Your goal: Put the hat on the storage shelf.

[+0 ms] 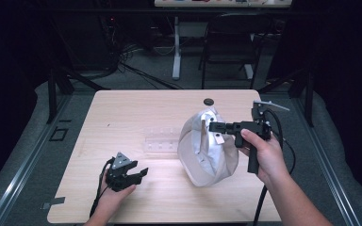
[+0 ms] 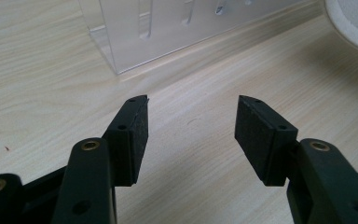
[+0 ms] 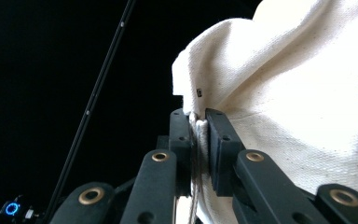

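Right tongs (image 1: 213,125) clamped on the top hem of the white cloth bag (image 1: 207,153), hanging long axis upright over the worktop (image 1: 122,113), two o'clock from the gaping, empty left tongs (image 1: 139,173).

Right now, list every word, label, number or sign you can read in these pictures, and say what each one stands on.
No readable text in any view.
White tag hanging on the cloth bag, high view: too small and blurred to read.
Tiny dark mark on the bag's fabric, right gripper view: too small to read.
Clear plastic holder, table, left hand-held gripper and right hand-held gripper: no lettering shows.
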Motion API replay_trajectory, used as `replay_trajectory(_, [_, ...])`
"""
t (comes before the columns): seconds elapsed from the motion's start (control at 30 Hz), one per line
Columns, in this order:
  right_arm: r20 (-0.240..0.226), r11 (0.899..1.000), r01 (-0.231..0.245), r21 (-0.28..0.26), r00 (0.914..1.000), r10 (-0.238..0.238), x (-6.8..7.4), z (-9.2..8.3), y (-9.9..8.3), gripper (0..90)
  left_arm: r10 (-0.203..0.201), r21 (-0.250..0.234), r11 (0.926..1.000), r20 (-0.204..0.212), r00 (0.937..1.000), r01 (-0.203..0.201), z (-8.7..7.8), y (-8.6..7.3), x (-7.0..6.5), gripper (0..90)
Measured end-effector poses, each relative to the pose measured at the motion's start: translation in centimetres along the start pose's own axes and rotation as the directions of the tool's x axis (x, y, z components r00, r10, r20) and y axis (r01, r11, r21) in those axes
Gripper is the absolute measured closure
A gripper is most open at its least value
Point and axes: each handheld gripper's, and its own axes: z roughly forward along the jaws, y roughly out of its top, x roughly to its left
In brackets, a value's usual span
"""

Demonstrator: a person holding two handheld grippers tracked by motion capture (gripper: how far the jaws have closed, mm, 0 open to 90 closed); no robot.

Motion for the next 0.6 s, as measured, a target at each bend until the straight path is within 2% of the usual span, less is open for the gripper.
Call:
replay_trajectory(0.2, [0.010, 1.000, -0.005, -0.016, 0.9999, 0.005, 0.4, 0.2, 1.0, 81.6, -0.003, -0.002, 1.0000, -0.001, 1.0000, 0.003, 0.0, 0.0, 0.0, 45.0])
replay_trajectory(0.6, [0.045, 0.999, 0.031, -0.022, 0.9985, -0.030, 1.9, 0.9, 2.8, 81.5, -0.008, -0.011, 0.9999, 0.005, 1.0000, 0.008, -0.1, 0.0, 0.1, 45.0])
